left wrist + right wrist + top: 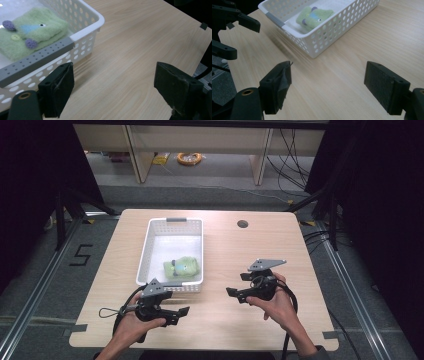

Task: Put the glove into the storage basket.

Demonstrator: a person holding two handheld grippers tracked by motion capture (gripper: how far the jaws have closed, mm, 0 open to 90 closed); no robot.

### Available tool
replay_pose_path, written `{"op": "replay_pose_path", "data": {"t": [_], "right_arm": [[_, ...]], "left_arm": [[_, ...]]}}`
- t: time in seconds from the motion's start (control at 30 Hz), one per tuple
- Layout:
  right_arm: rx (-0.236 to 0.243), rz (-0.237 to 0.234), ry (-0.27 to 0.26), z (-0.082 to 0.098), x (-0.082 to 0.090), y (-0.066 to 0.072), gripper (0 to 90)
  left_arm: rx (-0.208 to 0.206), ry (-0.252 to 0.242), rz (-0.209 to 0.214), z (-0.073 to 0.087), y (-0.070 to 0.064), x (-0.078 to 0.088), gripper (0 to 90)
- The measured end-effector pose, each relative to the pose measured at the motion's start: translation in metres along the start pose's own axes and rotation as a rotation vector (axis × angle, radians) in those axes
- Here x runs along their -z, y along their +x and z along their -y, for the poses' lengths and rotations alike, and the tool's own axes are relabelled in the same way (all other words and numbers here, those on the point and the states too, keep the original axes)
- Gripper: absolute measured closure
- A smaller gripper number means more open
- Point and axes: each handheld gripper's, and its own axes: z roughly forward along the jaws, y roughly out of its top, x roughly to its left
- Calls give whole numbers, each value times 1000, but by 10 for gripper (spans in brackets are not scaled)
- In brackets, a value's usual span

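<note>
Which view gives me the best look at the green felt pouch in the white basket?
The left gripper view: the green felt pouch sits close, with its purple knobs and button clear. The right gripper view shows it farther off behind the white perforated basket wall; the high view shows it small.

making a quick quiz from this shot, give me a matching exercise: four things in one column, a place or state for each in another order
Things:
1. green felt pouch
2. white basket
3. left claw
4. right claw

Places or states:
a. open, held over the table right of the basket
b. lying inside the basket at its near end
c. open, held just in front of the basket's near end
d. standing on the table, left of its middle

Pairs: 1-b, 2-d, 3-c, 4-a
</note>
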Motion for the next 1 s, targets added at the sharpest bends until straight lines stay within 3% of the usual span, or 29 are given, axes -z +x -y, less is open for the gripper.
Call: {"op": "replay_pose_path", "data": {"t": [0.07, 0.2, 0.23, 0.27, 0.33, 0.37, 0.4, 0.43, 0.5, 0.53, 0.57, 0.6, 0.67, 0.73, 0.83, 0.9, 0.97, 1.0], "right_arm": [[-16, -1, 14, 1, 2, 2, 230], [-4, 1, -1, 7, 4, 2, 226], [-16, -2, 9, 9, 5, 4, 225], [-5, 7, -3, 11, 5, 3, 223], [-10, 0, 6, 17, 7, 5, 220], [-14, -15, 3, 19, 6, 5, 220], [-14, -15, 3, 19, 6, 5, 220], [-16, -3, -8, 22, 7, 6, 219], [-3, -4, -5, 26, 8, 6, 218], [36, 0, -17, 28, 8, 4, 218], [-11, -1, -9, 30, 9, 6, 218], [25, -3, -20, 31, 8, 3, 218], [-10, -11, -14, 36, 9, 4, 218], [-16, -8, -17, 40, 10, 5, 218], [-2, -13, -16, 46, 10, 4, 216], [7, -5, -19, 49, 10, 2, 214], [-7, 4, -12, 53, 11, 3, 211], [-9, 14, -12, 55, 11, 3, 211]], "left_arm": [[-14, 15, 14, 1, 0, 1, 161], [9, -1, 8, 3, -5, 0, 161], [-21, 18, 15, 3, -3, 1, 161], [-4, 6, 19, 4, -5, 0, 161], [-12, 25, 16, 6, -5, 0, 161], [-5, 13, 17, 7, -7, -1, 161], [-23, 21, 19, 8, -7, -1, 161], [-13, 8, 23, 9, -8, -2, 160], [-21, 20, 16, 12, -8, -3, 161], [-18, 19, 29, 14, -7, -4, 160], [-13, 24, 26, 15, -7, -5, 160], [-4, 26, 28, 18, -7, -6, 160], [-6, 31, 31, 21, -7, -7, 160], [-3, 35, 25, 24, -7, -7, 159], [1, 42, 22, 30, -7, -10, 157], [-19, 71, 30, 34, -5, -10, 157], [-1, 65, 20, 37, -8, -12, 157], [-27, 80, 24, 38, -7, -11, 157]]}}
